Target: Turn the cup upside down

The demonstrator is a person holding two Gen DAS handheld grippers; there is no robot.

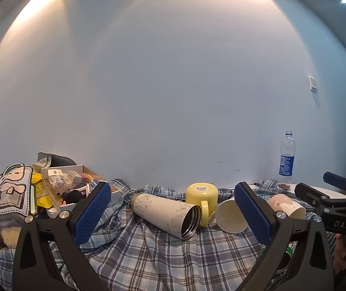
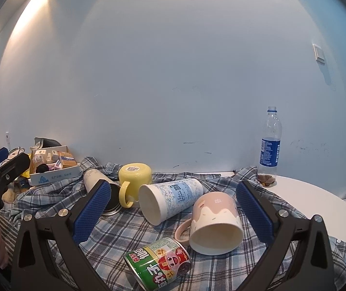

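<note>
From the left wrist, the left gripper (image 1: 173,215) hangs wide open and empty over the plaid cloth (image 1: 173,254). Four drinking vessels show: a floral steel tumbler (image 1: 165,212) on its side in the middle, one yellow mug (image 1: 203,197) already upside down behind it, one white paper cup (image 1: 230,215) tipped over, and one pink mug (image 1: 287,206) lying at right. One bottle (image 1: 287,155) stands far right. From the right wrist, the right gripper (image 2: 174,211) also gapes open, holding nothing. The same four vessels appear, plus one green can (image 2: 159,262) lying nearest; the pink mug (image 2: 215,223) lies on its side between the jaws, mouth facing the camera.
</note>
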